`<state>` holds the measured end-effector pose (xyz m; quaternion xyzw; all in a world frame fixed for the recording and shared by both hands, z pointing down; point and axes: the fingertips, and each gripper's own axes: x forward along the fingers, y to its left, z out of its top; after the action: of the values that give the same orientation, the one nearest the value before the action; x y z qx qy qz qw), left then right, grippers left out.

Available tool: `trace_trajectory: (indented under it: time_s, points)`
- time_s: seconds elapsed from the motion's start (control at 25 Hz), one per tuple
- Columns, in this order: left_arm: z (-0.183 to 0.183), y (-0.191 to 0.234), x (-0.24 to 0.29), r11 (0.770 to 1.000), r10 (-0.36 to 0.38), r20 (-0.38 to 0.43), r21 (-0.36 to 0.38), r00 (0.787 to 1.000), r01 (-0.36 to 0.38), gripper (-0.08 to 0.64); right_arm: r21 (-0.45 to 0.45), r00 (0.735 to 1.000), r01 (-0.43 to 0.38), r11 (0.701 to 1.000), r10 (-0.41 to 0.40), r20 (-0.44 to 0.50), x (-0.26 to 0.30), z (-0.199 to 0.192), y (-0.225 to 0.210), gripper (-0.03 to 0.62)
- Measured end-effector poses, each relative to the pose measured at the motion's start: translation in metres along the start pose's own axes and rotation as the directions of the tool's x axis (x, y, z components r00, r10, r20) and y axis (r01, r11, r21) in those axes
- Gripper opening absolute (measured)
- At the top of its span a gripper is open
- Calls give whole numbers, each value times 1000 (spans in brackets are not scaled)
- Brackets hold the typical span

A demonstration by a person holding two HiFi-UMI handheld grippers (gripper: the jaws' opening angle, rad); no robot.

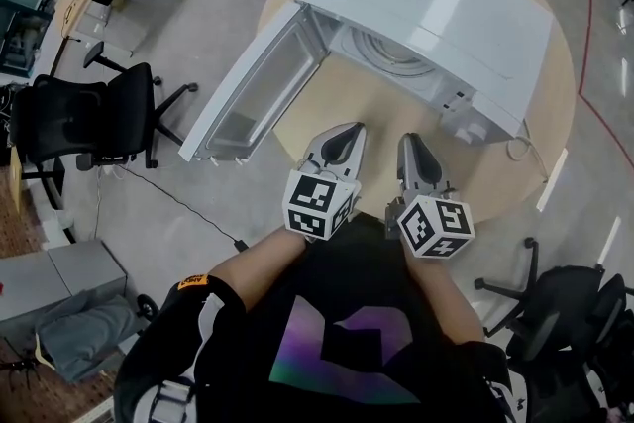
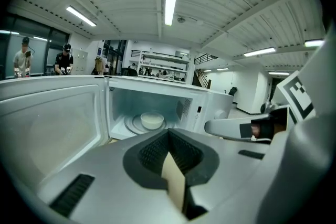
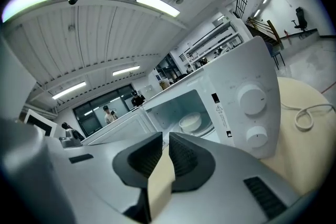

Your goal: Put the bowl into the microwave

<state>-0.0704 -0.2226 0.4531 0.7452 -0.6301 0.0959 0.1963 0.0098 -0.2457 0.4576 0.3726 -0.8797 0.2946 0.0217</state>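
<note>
A: Any writing to log?

B: One small sticker with a warning triangle [image 3: 220, 108] on the microwave's [image 1: 436, 5] control panel; the print is too small to read. The only other markings are the black-and-white square markers on the two cubes.

A: Counts?

B: One microwave, two round dials [image 3: 252, 100], and one white bowl [image 2: 152, 120]. One pale cable [image 3: 307, 115] lies coiled on the round wooden surface [image 1: 376, 114], right of the microwave.

A: Where is the bowl?

B: Inside the microwave, on the glass turntable [image 2: 134, 124] (both tool views show it). The door [image 1: 253, 99] stands wide open to the left.

A: Tools?

B: Two, side by side at the near edge of the surface, well short of the microwave. The left tool [image 1: 342, 142] has its tips together with nothing between them. The right tool [image 1: 411, 149] is narrow, down to a thin slit, and also carries nothing.
</note>
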Motion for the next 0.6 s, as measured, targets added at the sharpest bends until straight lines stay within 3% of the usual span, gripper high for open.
trace_trajectory:
  time_s: [0.36, 0.6]
  points:
    - [5, -21, -15, 999, -40, 17, 33, 999, 40, 46, -120, 1000, -5, 993, 8, 19, -21, 9, 11, 53]
    - [7, -21, -33, 996, -58, 24, 64, 998, 57, 46, -144, 1000, 5, 990, -1, 26, -26, 6, 24, 53]
